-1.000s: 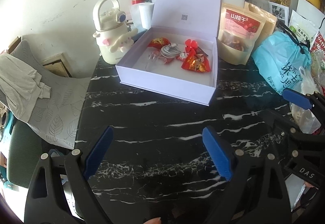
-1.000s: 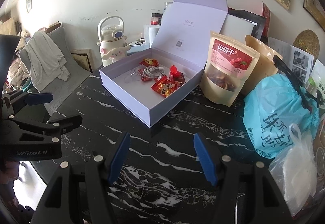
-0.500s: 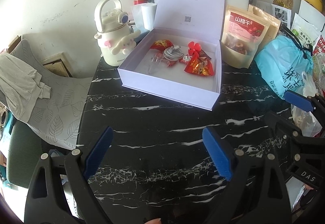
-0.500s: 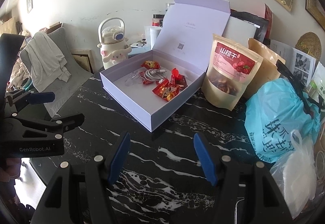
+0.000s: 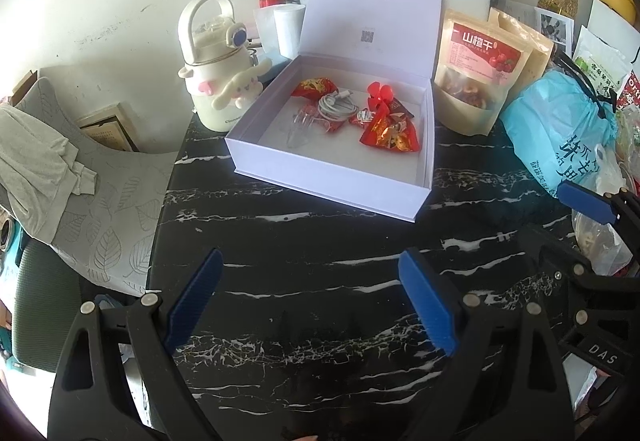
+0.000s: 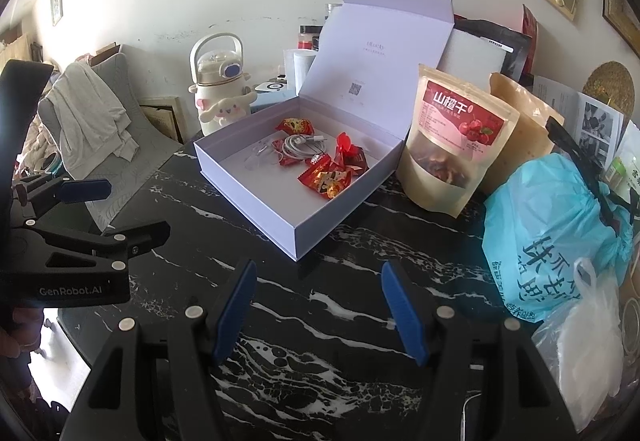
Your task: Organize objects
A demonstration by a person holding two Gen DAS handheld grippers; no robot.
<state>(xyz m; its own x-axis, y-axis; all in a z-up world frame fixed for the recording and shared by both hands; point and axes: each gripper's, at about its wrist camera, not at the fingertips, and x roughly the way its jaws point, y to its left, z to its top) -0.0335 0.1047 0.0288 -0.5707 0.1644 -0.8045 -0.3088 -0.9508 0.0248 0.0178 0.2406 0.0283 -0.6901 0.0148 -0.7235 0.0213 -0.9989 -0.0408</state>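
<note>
An open lavender gift box sits on a black marbled tabletop, its lid standing upright at the far side. Inside lie red snack packets, a coiled white cable and a clear plastic piece. Both hand-held grippers hover empty, jaws spread wide: the left hand-held gripper faces the box's long near wall squarely, and the right hand-held gripper points at the box's near corner. Bare tabletop separates each from the box. A hawthorn snack pouch and blue plastic bag crowd the box's right; a cartoon water bottle stands at its left.
</note>
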